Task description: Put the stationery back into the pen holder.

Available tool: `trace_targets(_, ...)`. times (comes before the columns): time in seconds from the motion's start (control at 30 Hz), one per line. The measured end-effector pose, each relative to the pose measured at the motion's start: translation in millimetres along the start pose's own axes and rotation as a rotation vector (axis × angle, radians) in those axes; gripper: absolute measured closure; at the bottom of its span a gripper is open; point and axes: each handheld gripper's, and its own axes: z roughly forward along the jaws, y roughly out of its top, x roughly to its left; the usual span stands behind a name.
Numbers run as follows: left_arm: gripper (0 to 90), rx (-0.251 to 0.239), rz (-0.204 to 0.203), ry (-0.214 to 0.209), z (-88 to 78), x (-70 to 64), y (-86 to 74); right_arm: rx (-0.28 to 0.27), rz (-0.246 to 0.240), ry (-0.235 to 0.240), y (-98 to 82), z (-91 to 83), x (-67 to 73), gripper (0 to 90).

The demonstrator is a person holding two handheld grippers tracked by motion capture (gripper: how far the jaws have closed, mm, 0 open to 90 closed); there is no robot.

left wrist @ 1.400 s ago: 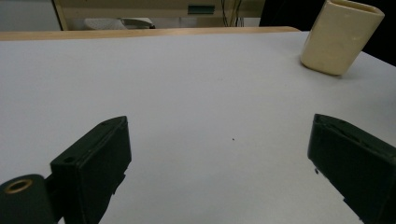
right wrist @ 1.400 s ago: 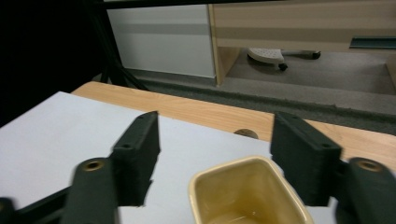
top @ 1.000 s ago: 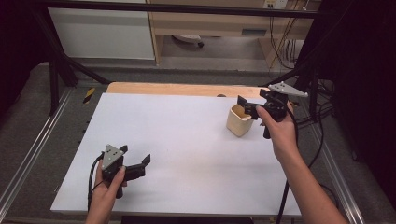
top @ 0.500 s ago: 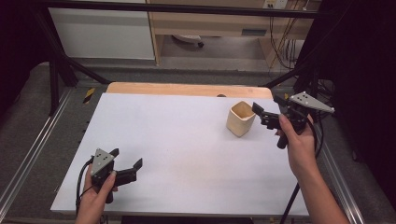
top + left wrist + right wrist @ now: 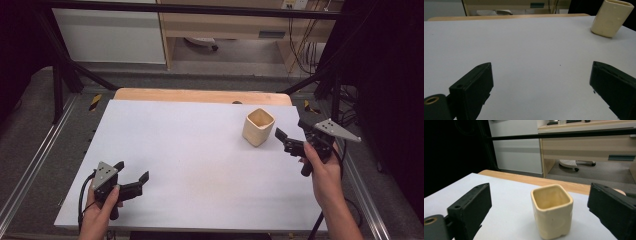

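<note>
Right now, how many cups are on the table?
1. The cup stands upright at the far right of the table, just ahead of the open right gripper, apart from it. The left gripper is at the near left, open and empty.

Cup (image 5: 552, 213): cream, glazed-looking ceramic, smooth with a soft sheen, slightly dimpled walls. Table (image 5: 200, 150): matt white top, smooth, over a light wood edge. Left gripper (image 5: 132, 182) and right gripper (image 5: 290, 137): matt black plastic jaws, grey top plates.

Wooden desk (image 5: 240, 22) behind white table (image 5: 190, 150)
</note>
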Motion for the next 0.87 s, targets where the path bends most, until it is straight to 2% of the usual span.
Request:
trace_targets(0.1, 4.8, -0.005, 0.012, -0.007, -0.2, 0.3, -0.4, 0.000, 0.012, -0.004, -15.5, -3.7, -1.7, 7.1)
trace_targets(0.27, 4.6, -0.002, 0.002, -0.006, 0.2, 2.0, -1.4, 0.032, -0.006, -0.032, -42.5, -7.9, -1.8, 6.9)
trace_targets(0.5, 4.7, 0.009, 0.003, -0.009, 1.2, 3.1, -2.3, 0.103, -0.071, -0.029, -79.7, -1.8, 11.1, 6.1)
trace_targets(0.6, 4.7, 0.011, 0.007, -0.011, 2.0, 1.6, -2.6, 0.127, -0.069, -0.021, -94.9, 5.1, 15.0, 6.1)
trace_targets(0.7, 4.7, 0.014, 0.018, -0.022, 3.0, -1.7, -1.9, 0.171, -0.098, -0.007, -107.8, 11.9, 22.5, 6.1)
trace_targets(0.8, 4.7, 0.015, 0.035, -0.026, 3.8, -4.3, -1.6, 0.239, -0.136, 0.051, -118.8, 22.7, 32.6, 5.2)
trace_targets(0.87, 4.7, 0.019, 0.042, -0.027, 3.9, -5.3, -1.7, 0.274, -0.148, 0.058, -123.0, 27.7, 35.2, 5.0)
